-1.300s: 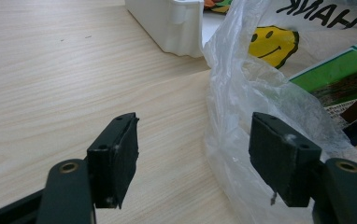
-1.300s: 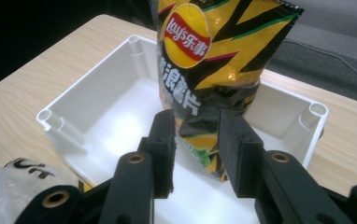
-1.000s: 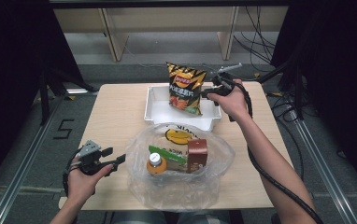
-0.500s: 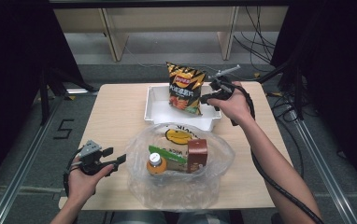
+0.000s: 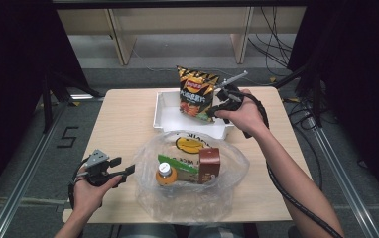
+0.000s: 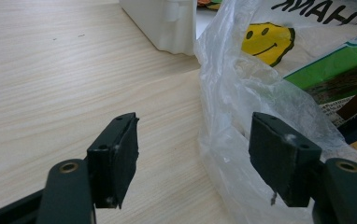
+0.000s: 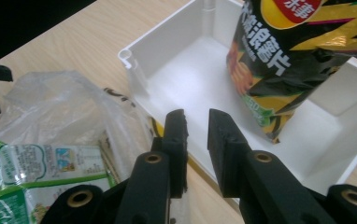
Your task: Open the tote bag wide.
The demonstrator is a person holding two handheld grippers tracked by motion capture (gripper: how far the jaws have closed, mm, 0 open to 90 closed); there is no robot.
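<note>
An orange and black chip bag (image 5: pixel 196 91) (image 7: pixel 289 60) stands upright in the white tray (image 5: pixel 165 116) (image 7: pixel 186 79) at the far middle of the table. My right gripper (image 5: pixel 213 114) (image 7: pixel 196 123) hovers over the tray's near right edge, beside the bag. Its jaws stand a narrow gap apart with nothing between them. My left gripper (image 5: pixel 128 173) (image 6: pixel 193 154) rests low at the near left, open wide. The edge of a clear plastic bag (image 5: pixel 187 198) (image 6: pixel 232 116) lies loosely by its right jaw, not pinched.
The plastic bag, printed with a yellow smiley (image 5: pixel 190 145), holds an orange bottle (image 5: pixel 165 173), a green package (image 5: pixel 180 163) and a brown carton (image 5: pixel 209 163). Bare wood lies to the left of the tray. Cables trail from both grippers.
My right gripper has drifted a little toward the near edge of the tray, away from the chip bag. The bag and the left gripper have stayed put.
</note>
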